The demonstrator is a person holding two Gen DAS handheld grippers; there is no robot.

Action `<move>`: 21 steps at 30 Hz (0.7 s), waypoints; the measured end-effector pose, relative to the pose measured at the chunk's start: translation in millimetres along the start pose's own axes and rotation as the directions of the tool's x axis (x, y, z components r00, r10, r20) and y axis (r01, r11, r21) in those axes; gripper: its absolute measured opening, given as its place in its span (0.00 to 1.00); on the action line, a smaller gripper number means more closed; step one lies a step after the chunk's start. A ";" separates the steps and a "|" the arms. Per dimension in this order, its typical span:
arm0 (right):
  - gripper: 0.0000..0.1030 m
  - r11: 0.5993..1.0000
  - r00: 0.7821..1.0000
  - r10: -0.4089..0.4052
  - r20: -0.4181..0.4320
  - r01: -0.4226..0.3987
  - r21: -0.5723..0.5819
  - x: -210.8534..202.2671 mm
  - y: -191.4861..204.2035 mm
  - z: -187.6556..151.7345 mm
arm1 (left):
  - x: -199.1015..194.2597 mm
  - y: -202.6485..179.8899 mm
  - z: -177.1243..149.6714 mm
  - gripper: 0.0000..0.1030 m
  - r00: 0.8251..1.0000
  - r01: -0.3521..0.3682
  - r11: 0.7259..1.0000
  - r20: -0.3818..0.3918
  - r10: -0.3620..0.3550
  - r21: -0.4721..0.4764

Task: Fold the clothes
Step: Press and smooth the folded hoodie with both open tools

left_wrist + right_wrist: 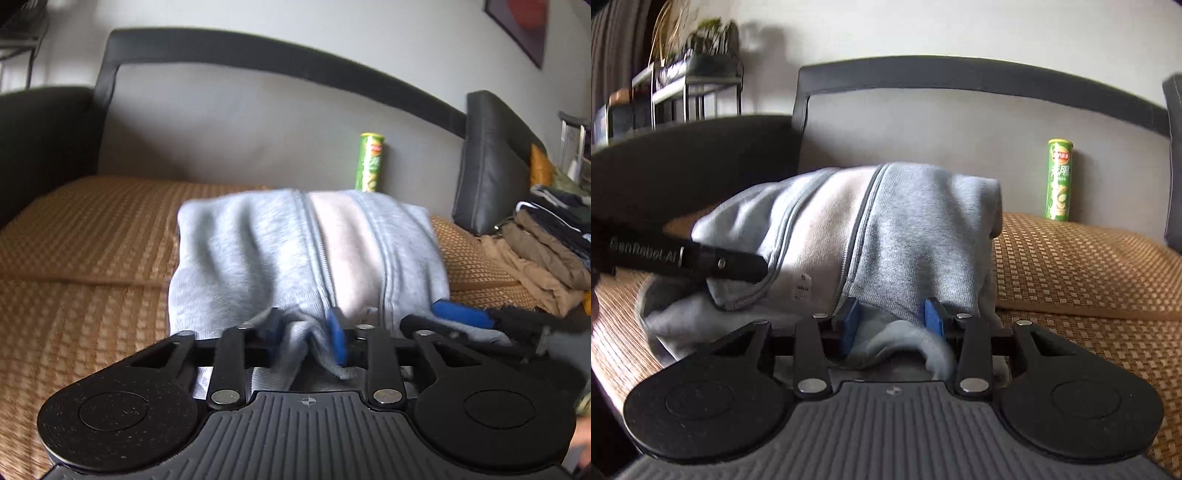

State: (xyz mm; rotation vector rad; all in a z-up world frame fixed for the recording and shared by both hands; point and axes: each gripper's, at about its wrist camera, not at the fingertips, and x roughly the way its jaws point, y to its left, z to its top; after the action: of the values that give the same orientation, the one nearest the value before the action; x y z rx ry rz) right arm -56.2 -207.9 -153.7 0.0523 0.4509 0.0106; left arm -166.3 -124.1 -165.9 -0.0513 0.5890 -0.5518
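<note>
Left wrist view shows the left gripper (306, 332) low over the near hem of a grey zip-up sweatshirt (258, 251). Its blue pads (338, 339) stand apart with a bunched fold of the hem lying between them; the picture is blurred, and I cannot tell whether the pads press on the cloth or only flank it. Just to the right of this gripper, the right gripper (461, 315) lies across the same hem, one blue pad showing. Beyond the fingers the sweatshirt spreads over a woven brown mat (92, 236) on a sofa, zipper running away from the gripper. Farther off, a green chip can (370, 162) stands upright against the grey sofa back (240, 136). Well to the right sits a pile of folded clothes (550, 240).

Right wrist view shows the right gripper (892, 321) with its pads (932, 317) apart and a thick roll of hem between them; the cloth seems loose in the gap, touching neither pad firmly. To its left the left gripper (738, 264) reaches into the sweatshirt (916, 229), its tip buried in the fabric. Behind and to the right stands the can (1059, 181).
</note>
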 end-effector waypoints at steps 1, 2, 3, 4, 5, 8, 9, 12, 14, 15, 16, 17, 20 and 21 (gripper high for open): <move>0.57 1.000 1.000 0.009 -0.002 -0.009 0.012 -4.7 -3.6 7.5 | -5.8 -1.4 4.8 0.62 1.000 0.001 1.000 0.003 -0.001 0.013; 0.61 1.000 1.000 0.018 0.002 -0.018 0.018 -10.7 -6.4 15.0 | -12.5 -2.1 11.0 0.64 1.000 0.005 1.000 0.010 -0.005 0.020; 0.61 0.999 1.000 0.027 0.016 -0.027 0.020 -17.2 -9.6 23.4 | -19.9 -1.4 19.2 0.64 1.000 0.016 1.000 0.027 -0.016 0.021; 0.61 0.999 0.998 0.032 0.045 -0.033 0.016 -22.9 -12.3 34.0 | -26.2 0.3 29.4 0.64 0.998 0.029 0.999 0.051 -0.029 0.017; 0.62 0.999 0.996 0.036 0.076 -0.037 0.012 -28.5 -15.0 45.1 | -30.9 2.1 40.4 0.66 0.997 0.036 0.999 0.075 -0.037 0.016; 0.64 0.999 0.992 0.024 0.126 -0.027 0.024 -23.3 -26.1 86.0 | -18.4 13.8 77.8 0.70 0.993 0.006 1.000 0.118 -0.006 0.006; 0.64 0.999 0.992 0.020 0.122 -0.025 0.039 -13.3 -30.8 99.4 | -5.9 20.4 88.7 0.69 0.994 -0.003 1.000 0.107 0.004 -0.014; 0.64 0.996 0.997 0.025 0.069 -0.032 0.089 32.8 -40.5 126.8 | 39.2 41.1 105.1 0.68 0.999 -0.027 0.997 0.019 0.029 -0.067; 0.64 0.995 1.000 0.015 0.016 -0.016 0.094 67.0 -41.7 131.5 | 67.3 49.9 102.6 0.67 0.997 -0.044 0.996 -0.061 0.039 -0.073; 0.64 0.996 1.000 0.009 -0.011 -0.007 0.094 84.2 -42.1 133.2 | 78.9 51.9 97.1 0.65 0.994 -0.053 0.997 -0.096 0.047 -0.064; 0.64 0.997 0.999 0.015 -0.042 -0.011 0.081 98.0 -40.8 127.6 | 87.2 51.7 87.9 0.64 0.992 -0.065 0.997 -0.113 0.060 -0.045; 0.66 0.998 0.997 0.023 -0.073 -0.019 0.064 111.0 -39.1 120.5 | 94.1 51.4 78.9 0.63 0.990 -0.076 0.997 -0.120 0.073 -0.028; 0.66 1.000 0.999 0.004 -0.052 -0.002 0.029 123.5 -34.1 99.7 | 94.2 55.1 69.1 0.64 0.993 -0.081 0.994 -0.091 0.074 -0.072; 0.67 1.000 0.999 0.004 -0.045 -0.003 0.025 123.8 -33.3 99.2 | 88.3 55.4 70.9 0.65 0.994 -0.082 0.994 -0.086 0.075 -0.079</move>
State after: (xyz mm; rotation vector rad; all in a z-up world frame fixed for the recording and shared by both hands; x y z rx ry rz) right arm 98.4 -243.2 -120.2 0.0779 0.4961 0.0098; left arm -40.4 -129.3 -163.1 -0.0833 0.6915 -0.4549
